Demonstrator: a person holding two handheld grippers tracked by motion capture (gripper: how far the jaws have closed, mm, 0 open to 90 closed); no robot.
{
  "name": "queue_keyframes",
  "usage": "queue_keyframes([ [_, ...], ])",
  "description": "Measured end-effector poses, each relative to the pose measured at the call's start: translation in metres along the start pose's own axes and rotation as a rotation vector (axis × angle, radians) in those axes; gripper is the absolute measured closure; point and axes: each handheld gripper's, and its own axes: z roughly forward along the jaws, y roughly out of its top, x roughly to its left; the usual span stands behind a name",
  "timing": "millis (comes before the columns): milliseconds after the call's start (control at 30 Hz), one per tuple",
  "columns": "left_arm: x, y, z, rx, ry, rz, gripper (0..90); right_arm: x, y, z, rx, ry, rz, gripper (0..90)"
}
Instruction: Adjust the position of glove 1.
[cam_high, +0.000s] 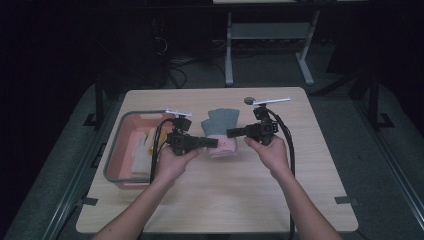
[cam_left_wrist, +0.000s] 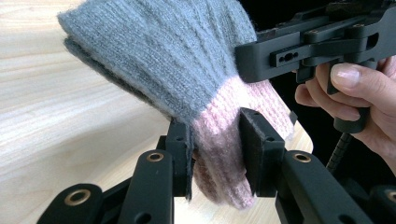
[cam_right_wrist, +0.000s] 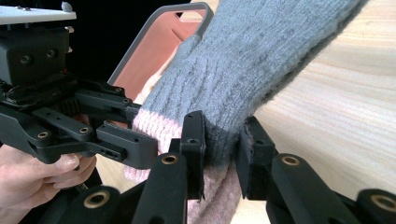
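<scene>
Above the middle of the wooden table (cam_high: 240, 200), between both hands: a knitted glove (cam_high: 220, 131), grey over the fingers, pink at the cuff. Left gripper (cam_high: 212, 143) clamped on the pink cuff, right gripper (cam_high: 231, 133) pinching where grey meets pink. Light, soft and floppy by the look of it, likely to sag and stretch; best taken at the thicker ribbed cuff, pinched well in. Hard to make out: folded cloths inside the pink tub (cam_high: 116, 150); dark floor beyond.
</scene>
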Motion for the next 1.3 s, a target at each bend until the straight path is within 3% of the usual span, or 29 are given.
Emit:
queue_keyframes([
  [333, 0.006, 0.001, -0.013, -0.010, 0.008, -0.017, 66.9, 0.006, 0.007, 0.010, 0.007, 0.016, -0.007, 74.4],
  [533, 0.010, 0.002, -0.020, -0.020, 0.009, -0.005, 67.0, 0.012, 0.013, 0.015, 0.012, 0.018, -0.020, 74.2],
  [1300, 0.021, 0.004, -0.051, -0.046, 0.030, -0.018, 67.6, 0.031, 0.030, 0.036, 0.026, 0.055, -0.049, 73.7],
])
